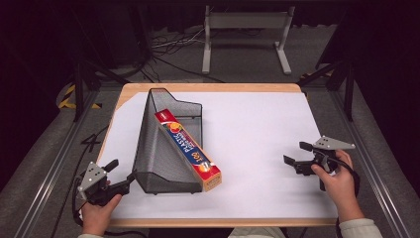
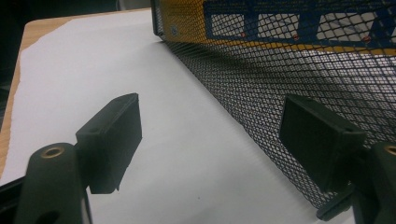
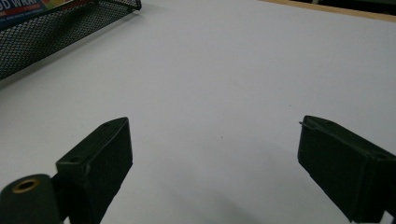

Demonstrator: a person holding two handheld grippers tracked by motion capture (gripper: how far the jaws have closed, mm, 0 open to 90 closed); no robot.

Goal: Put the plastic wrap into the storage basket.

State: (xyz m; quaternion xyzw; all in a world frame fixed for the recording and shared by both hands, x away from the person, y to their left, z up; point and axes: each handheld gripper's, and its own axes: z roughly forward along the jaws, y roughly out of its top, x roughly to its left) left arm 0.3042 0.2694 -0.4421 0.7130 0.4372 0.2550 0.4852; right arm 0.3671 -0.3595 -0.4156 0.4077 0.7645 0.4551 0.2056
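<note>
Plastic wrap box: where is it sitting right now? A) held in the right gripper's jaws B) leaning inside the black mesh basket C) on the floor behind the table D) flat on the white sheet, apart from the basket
B: the plastic wrap box lies slanted inside the black mesh basket, and both grippers are open and empty.

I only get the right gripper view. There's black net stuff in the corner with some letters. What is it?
Observer: A black mesh basket, lying on its side on the white sheet, with a long plastic wrap box leaning in it.
Operator: Where's the other gripper?
Observer: The left gripper sits at the basket's near left corner, fingers open, one finger right beside the mesh; I can't tell if it touches.
Operator: Is my gripper near the box?
Observer: No. The right gripper is open over bare sheet, well to the box's right.
</note>
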